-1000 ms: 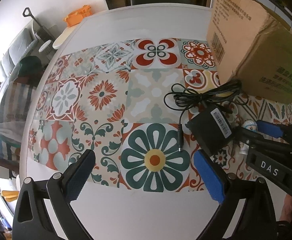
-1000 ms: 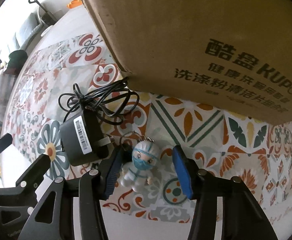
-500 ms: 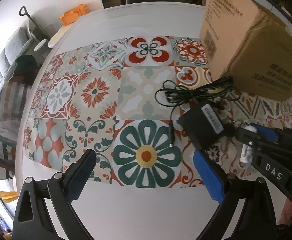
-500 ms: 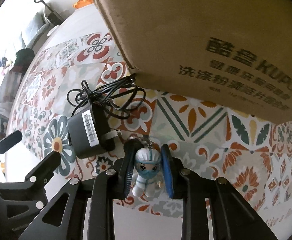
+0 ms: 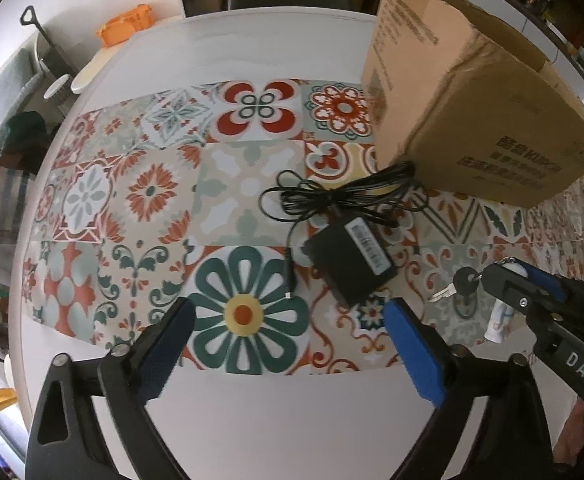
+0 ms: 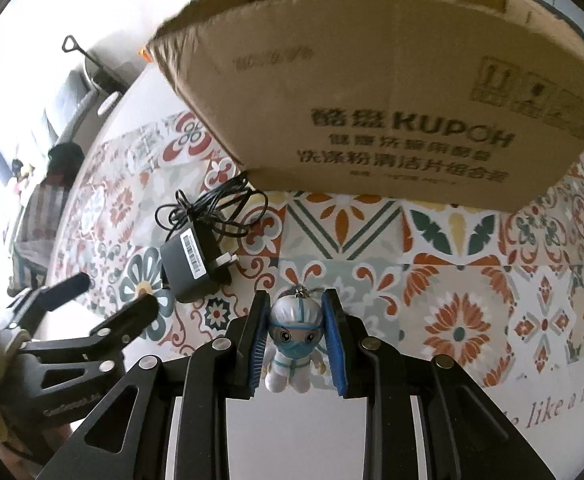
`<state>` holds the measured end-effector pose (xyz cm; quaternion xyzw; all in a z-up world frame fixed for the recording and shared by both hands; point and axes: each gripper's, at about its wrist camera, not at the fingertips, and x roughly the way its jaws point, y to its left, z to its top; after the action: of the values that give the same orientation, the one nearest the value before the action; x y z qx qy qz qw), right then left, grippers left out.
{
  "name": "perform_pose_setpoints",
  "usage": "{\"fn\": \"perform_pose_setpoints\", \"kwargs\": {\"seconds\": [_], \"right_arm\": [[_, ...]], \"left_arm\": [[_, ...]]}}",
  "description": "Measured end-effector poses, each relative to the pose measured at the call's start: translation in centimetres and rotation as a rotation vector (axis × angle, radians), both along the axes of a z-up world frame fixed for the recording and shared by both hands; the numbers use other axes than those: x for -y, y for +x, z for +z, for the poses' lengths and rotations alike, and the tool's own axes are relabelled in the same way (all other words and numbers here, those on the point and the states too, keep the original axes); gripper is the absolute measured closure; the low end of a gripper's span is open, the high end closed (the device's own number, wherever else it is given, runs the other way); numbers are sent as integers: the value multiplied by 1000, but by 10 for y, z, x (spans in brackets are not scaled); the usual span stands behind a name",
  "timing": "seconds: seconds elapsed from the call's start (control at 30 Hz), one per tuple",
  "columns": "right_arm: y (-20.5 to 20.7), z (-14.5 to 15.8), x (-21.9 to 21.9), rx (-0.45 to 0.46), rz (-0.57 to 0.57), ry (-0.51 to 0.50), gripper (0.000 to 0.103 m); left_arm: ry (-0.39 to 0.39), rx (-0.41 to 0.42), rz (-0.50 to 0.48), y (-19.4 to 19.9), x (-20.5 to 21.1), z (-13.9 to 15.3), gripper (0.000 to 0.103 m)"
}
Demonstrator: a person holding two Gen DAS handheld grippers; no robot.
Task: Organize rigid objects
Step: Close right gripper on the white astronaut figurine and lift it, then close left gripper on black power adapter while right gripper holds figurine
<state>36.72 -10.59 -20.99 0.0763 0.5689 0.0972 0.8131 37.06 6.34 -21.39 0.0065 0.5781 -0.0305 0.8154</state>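
The white bench (image 5: pixel 276 40) carries a patterned tile-print mat (image 5: pixel 140 200), and on the mat's far right part stands the big cardboard box (image 6: pixel 371 92), open at the top, its printed side turned toward the right wrist camera. Everything else is placed against that box.

Just in front of the box's near left corner lies the black power adapter (image 5: pixel 349 266), label up, plug pins showing in the right wrist view; its bundled black cable (image 5: pixel 331 196) lies between the adapter body and the box, nearly touching the box's foot.

The left tongs (image 5: pixel 288 340) stand spread wide with nothing between them, hovering in front of the adapter, on the side away from the box.

The right tongs (image 6: pixel 295 334) are closed on the small figurine keychain (image 6: pixel 293 344), a white-suited doll in a blue mask, pinched at the head between the blue pads (image 6: pixel 336 344). It is held off the mat, in front of the box's printed side. From the left wrist view a black-headed key (image 5: pixel 457 284) hangs from its ring, pointing toward the adapter.
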Motion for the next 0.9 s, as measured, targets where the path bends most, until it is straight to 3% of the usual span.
{"fn": "perform_pose_setpoints", "kwargs": {"seconds": [0.2, 0.47, 0.9], "right_arm": [[-3, 12, 20, 24, -33, 7, 76], [-1, 3, 42, 10, -69, 17, 76], [12, -11, 51, -16, -60, 20, 76]], "left_arm": [[33, 2, -52, 8, 25, -2, 9], [66, 0, -83, 27, 47, -15, 13], [90, -29, -57, 55, 52, -42, 24]]}}
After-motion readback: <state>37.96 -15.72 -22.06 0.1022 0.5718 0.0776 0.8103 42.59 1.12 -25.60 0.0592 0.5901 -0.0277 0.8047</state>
